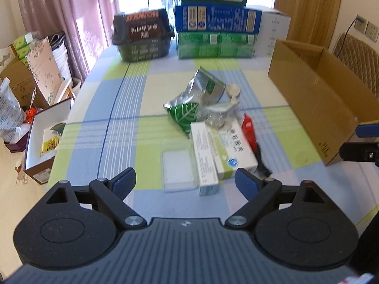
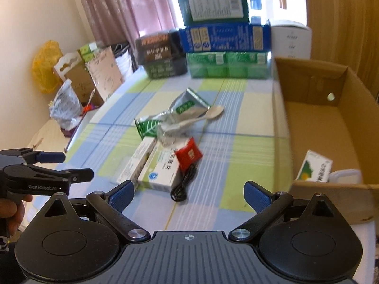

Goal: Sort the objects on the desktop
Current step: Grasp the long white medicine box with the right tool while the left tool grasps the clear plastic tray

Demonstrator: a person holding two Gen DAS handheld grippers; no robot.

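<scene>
Left tongs and right tongs both wide open, empty, above the cluttered checked tablecloth

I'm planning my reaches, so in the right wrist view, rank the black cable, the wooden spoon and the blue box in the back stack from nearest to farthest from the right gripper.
1. Black cable: coiled just ahead of the right gripper.
2. Wooden spoon: mid-table, past the pile.
3. Blue box: in the stack at the table's far edge.
</scene>
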